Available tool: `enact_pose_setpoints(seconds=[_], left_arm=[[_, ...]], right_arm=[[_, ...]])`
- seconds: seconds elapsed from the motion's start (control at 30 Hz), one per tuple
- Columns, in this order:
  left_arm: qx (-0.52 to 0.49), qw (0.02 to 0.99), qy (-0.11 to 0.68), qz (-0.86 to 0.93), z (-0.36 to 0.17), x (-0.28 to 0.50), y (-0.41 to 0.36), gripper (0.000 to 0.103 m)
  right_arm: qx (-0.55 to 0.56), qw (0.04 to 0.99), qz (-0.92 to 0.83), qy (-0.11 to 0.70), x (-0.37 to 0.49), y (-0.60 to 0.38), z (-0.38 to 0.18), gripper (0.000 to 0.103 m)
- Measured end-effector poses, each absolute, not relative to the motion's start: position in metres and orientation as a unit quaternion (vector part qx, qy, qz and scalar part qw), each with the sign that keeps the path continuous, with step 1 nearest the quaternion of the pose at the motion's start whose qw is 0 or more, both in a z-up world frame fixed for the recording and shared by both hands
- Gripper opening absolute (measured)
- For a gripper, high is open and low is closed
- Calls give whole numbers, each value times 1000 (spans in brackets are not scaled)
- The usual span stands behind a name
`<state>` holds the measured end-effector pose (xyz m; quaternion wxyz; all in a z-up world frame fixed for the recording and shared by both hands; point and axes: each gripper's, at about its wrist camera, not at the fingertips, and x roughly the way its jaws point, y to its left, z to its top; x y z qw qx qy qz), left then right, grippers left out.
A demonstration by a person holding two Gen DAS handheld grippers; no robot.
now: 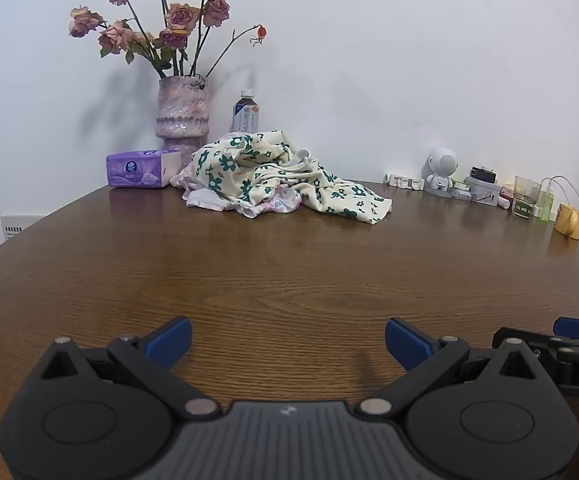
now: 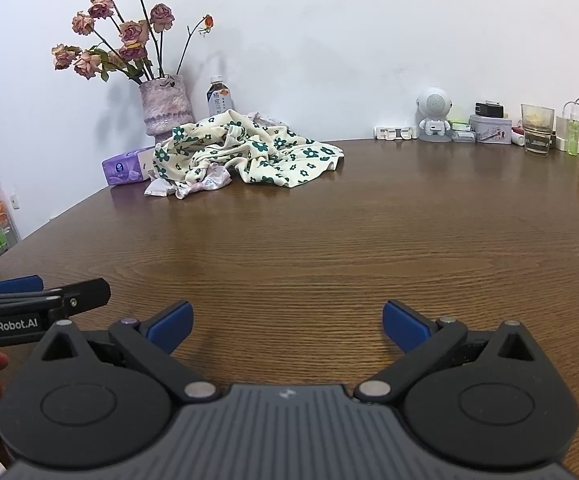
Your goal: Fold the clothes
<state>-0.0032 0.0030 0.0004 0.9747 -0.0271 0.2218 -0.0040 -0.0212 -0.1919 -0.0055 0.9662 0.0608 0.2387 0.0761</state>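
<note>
Both wrist cameras are sitting low and close over the wooden table (image 1: 289, 272), looking forward toward the far wall. They are sharing the crumpled clothes (image 1: 273, 176) and the vase (image 2: 165, 104) in the upper left of each frame.

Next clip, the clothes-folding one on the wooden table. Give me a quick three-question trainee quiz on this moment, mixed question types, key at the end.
1. True or false: the left gripper is shut on the floral garment.
2. Multiple choice: the purple tissue pack lies (A) on top of the clothes, (B) beside the vase, left of the clothes, (C) next to the small white robot figure.
3. Fill in: both grippers hover above bare ____, short of the clothes.

Key: 1 false: both it and the right gripper are open and empty. 2 B. 3 table.
</note>
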Motion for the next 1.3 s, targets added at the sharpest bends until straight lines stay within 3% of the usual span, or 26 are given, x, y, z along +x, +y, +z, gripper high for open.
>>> enact_pose_setpoints(seconds=[1.3], left_arm=[[-29, 975, 218, -6, 2, -6, 2, 103]], right_arm=[[63, 970, 96, 215, -27, -194, 0, 103]])
